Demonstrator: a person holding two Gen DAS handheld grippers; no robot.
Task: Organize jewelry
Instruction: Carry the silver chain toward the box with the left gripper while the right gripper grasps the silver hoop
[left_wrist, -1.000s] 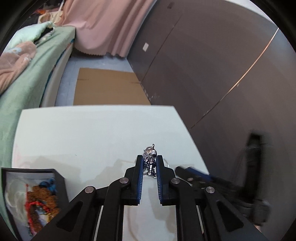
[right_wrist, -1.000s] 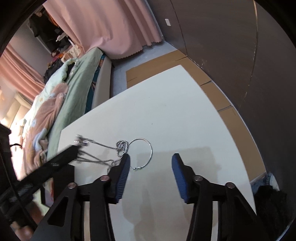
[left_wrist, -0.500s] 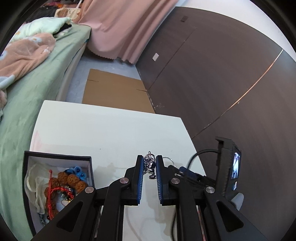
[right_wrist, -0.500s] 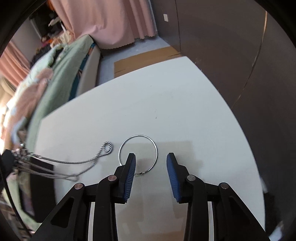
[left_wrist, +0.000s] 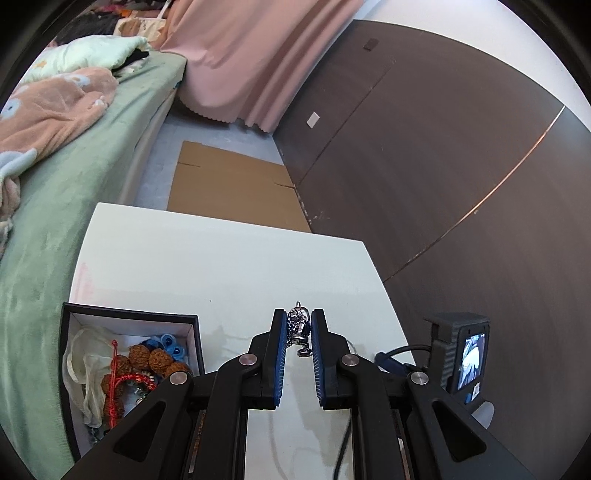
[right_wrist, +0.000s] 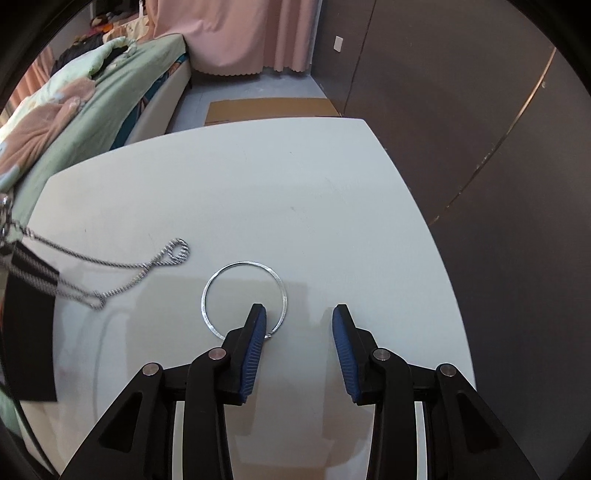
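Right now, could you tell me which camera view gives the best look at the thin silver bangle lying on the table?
The right wrist view: the silver bangle lies flat on the white table, nearly whole, only its near edge hidden by one finger of the right gripper. The left wrist view shows only a sliver of it behind a finger of the left gripper.

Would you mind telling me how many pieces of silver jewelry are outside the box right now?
2. A silver chain trails across the table from the left gripper, which pinches its pendant; a thin bangle lies flat by the right gripper.
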